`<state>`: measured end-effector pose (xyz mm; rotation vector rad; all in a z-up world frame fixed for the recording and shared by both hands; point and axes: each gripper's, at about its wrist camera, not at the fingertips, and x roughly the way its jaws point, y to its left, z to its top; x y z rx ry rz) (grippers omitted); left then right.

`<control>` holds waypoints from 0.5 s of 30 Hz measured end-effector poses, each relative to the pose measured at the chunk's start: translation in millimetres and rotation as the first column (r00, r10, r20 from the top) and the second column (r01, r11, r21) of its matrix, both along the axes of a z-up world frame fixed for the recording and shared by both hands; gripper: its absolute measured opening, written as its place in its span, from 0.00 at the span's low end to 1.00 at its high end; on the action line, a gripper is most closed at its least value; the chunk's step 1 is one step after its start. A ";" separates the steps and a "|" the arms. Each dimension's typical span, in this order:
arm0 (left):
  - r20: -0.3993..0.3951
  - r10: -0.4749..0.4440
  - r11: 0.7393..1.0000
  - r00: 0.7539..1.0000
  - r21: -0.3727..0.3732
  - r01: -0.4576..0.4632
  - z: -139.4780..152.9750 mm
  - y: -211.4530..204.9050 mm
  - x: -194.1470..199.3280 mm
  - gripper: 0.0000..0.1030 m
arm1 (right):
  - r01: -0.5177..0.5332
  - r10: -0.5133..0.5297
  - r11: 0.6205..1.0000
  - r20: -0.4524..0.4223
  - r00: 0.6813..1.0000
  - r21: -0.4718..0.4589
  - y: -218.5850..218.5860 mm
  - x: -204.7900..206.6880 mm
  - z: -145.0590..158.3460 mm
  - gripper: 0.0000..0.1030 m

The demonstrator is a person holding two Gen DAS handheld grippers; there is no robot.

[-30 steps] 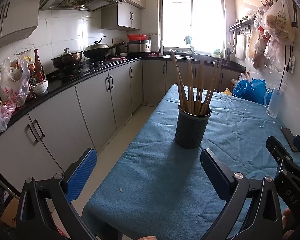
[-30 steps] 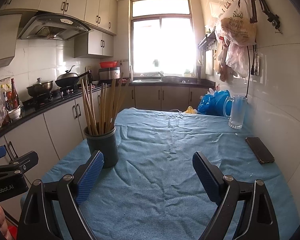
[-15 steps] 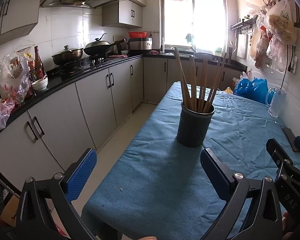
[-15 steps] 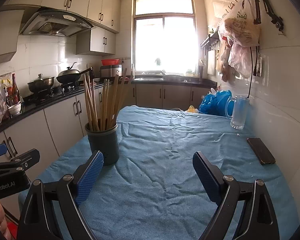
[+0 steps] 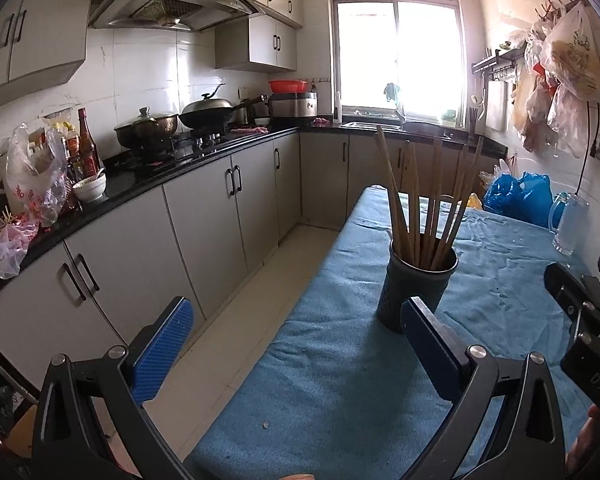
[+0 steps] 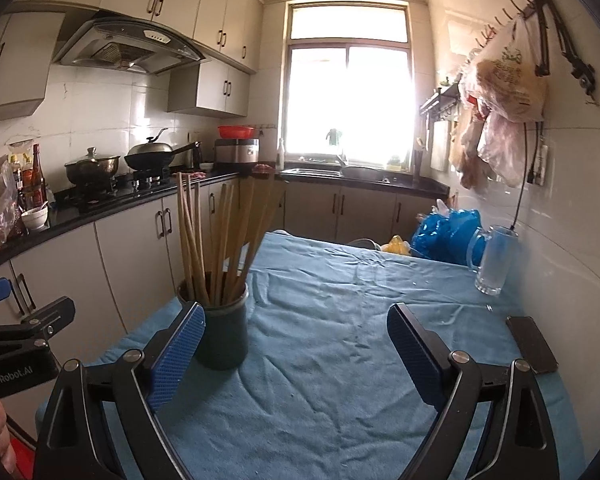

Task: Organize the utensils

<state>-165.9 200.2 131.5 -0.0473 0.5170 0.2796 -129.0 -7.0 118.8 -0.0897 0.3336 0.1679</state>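
Chopsticks (image 5: 428,204) stand bunched and upright in a dark holder (image 5: 418,286) on the blue tablecloth (image 5: 340,380), none lying loose on what shows of it, which is how the task wants them; whether they were gathered there or are about to be taken out cannot be told. From left to right, the left gripper (image 5: 296,344) hangs over the table's near left edge with its jaws wide apart and empty, holder just past its right finger, and the right gripper (image 6: 296,354) is likewise spread and empty, holder beside its left finger
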 end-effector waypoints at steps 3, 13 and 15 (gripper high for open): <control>-0.013 -0.003 1.000 1.000 -0.013 0.003 -2.0 1.7 6.4 1.00 | -0.018 0.018 1.000 -0.013 1.000 -0.006 8.1 6.3 -1.4 0.92; -0.003 0.028 0.999 1.000 -0.014 -0.028 0.6 13.2 17.6 1.00 | -0.048 0.047 0.999 -0.032 0.998 -0.012 18.7 21.2 -4.0 0.92; -0.004 0.027 0.999 1.000 -0.018 -0.027 1.1 14.3 18.1 1.00 | -0.051 0.050 0.999 -0.034 0.998 -0.014 20.3 23.3 -5.0 0.92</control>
